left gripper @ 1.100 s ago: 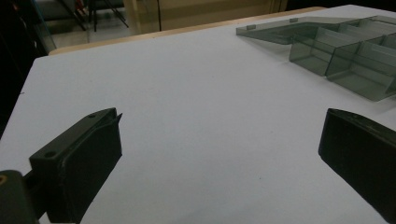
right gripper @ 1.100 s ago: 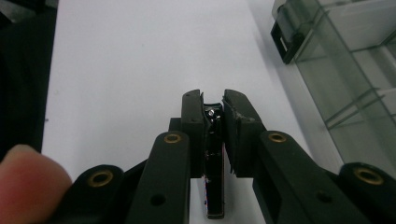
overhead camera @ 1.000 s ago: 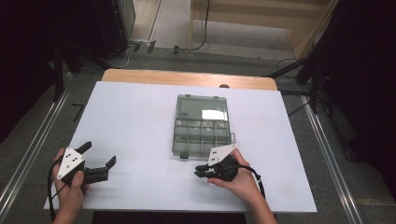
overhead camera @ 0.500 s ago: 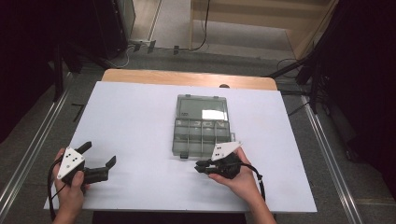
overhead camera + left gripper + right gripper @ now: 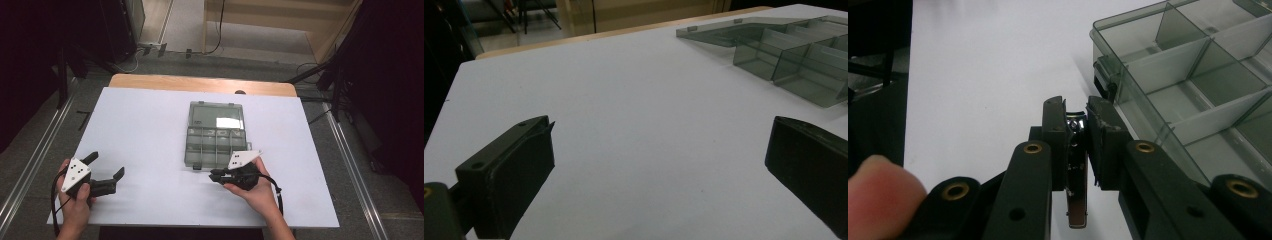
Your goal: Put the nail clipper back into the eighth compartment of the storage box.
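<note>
1. The right gripper [image 5: 216, 176] sits low at the near right of the white table top [image 5: 150, 125], just in front of the near edge of the clear grey plastic compartment box [image 5: 215, 135], its jaws pointing left across the table.
2. In the right gripper view, the two black jaws are clamped tight on a small shiny metal clip [image 5: 1077, 165], which stands on edge between the pads and pokes out below them.
3. Same view: the box's near corner and its little latch [image 5: 1105, 85] lie just beside the right jaw, close but apart as far as I can tell.
4. The box lies open in the middle of the table, lid flat at the far side and divided compartments nearest the person.
5. Over at the near left corner, the left gripper [image 5: 105, 172] rests in the hand with jaws spread wide, gripping nothing.
6. The left gripper view confirms it: bare white surface between the jaws, the box well off to the far right.
</note>
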`<state>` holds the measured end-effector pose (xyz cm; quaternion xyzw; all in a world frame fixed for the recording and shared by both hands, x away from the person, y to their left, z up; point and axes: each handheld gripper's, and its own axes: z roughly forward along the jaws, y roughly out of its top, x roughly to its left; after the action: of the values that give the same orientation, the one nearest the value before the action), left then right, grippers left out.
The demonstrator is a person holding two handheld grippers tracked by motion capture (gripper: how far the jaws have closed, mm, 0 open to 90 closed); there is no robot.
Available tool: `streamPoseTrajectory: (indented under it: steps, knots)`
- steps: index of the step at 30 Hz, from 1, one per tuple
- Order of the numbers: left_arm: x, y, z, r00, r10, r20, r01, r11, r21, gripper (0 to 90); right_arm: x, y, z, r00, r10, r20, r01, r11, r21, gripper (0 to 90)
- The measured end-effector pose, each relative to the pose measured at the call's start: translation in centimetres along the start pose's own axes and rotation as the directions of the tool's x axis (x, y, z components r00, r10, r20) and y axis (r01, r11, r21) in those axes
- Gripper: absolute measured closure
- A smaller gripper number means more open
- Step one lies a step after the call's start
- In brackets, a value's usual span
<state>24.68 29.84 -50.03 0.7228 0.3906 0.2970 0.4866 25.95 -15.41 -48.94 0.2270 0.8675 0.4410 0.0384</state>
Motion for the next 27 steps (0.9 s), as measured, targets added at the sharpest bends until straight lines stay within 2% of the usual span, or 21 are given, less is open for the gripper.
streamPoseTrajectory:
  steps: [11, 27]
  knots:
    - [0.0, 0.0, 0.0, 1.0, 0.001, 0.0, -0.001, 1.0, 0.001, 0.0, -0.1, 0.3, -0.6, 0.9984, 0.045, 0.034, -0.043, 0.998, -0.052, 80.9]
    - [0.0, 0.0, 0.0, 1.0, 0.004, 0.0, -0.004, 1.0, 0.003, 0.0, -0.2, 0.4, -1.5, 0.9904, 0.113, 0.079, -0.104, 0.988, -0.116, 80.9]
